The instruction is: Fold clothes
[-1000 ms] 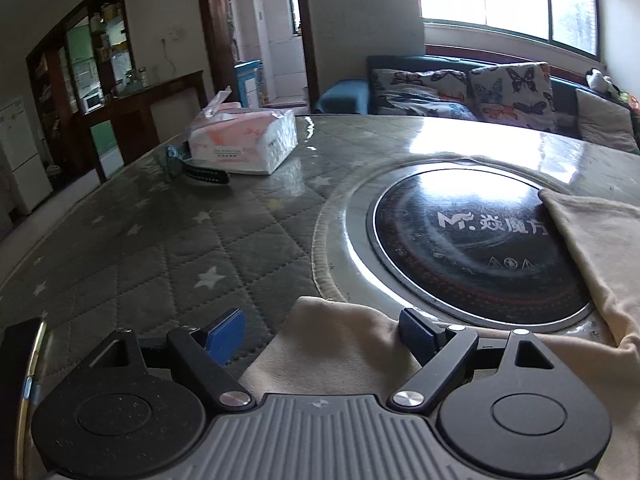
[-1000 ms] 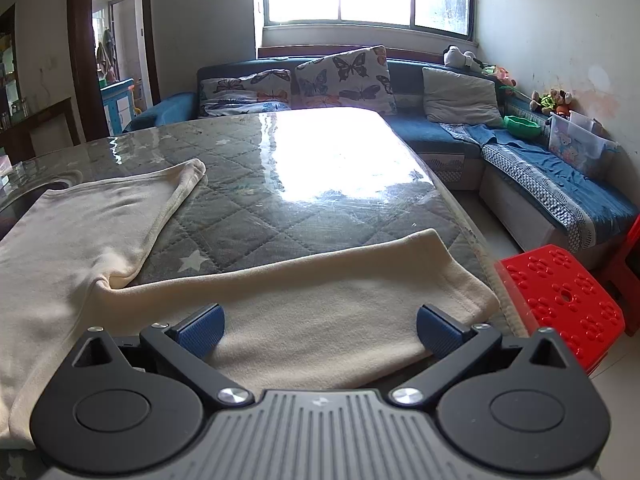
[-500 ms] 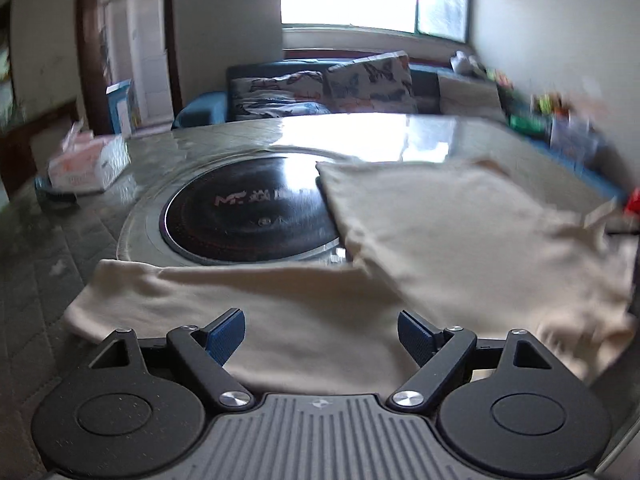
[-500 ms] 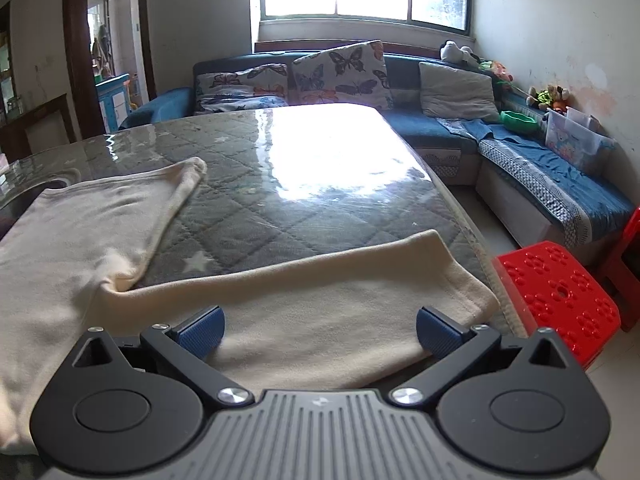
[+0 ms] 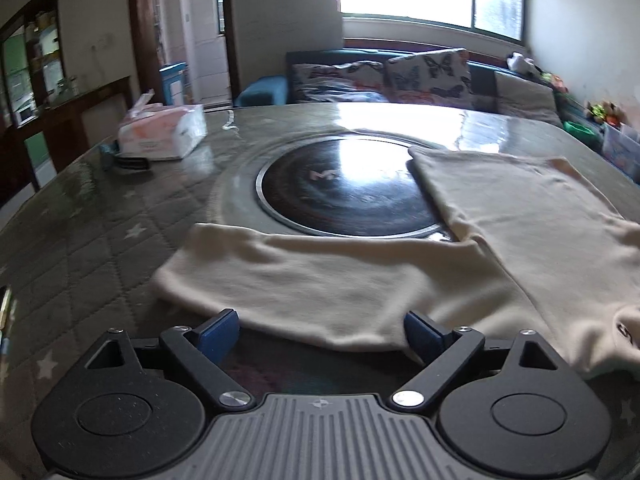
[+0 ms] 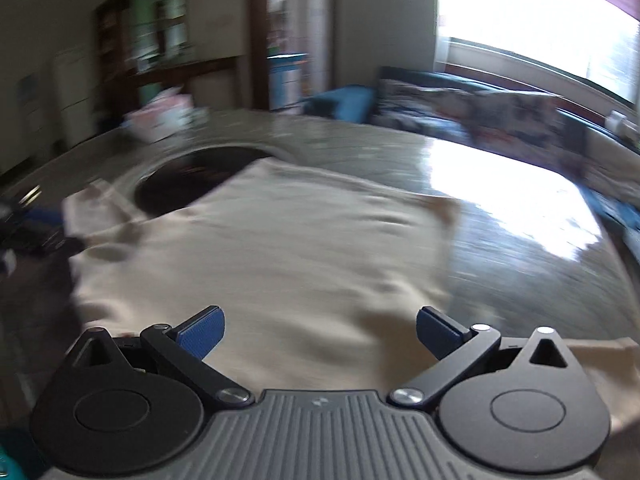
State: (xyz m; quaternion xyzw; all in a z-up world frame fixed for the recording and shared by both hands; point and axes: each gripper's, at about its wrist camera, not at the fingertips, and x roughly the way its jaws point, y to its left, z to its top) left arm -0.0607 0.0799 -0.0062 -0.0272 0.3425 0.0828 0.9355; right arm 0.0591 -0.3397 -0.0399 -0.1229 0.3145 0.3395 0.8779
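Left wrist view: cream shirt (image 5: 500, 240) flat at tabletop near edge. Left gripper (image 5: 320, 330) just opened wider, wide apart, empty. Right gripper (image 6: 320, 330) wide, empty. Risk: sleeve (image 5: 288, 280) bunches if grabbed badly.

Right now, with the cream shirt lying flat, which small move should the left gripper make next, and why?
Probably ease the left gripper forward and down, then close on the cream knitted shirt's sleeve. Its jaws, which have just been opening, stand wide and empty, and the sleeve lies spread just ahead, not yet folded in.
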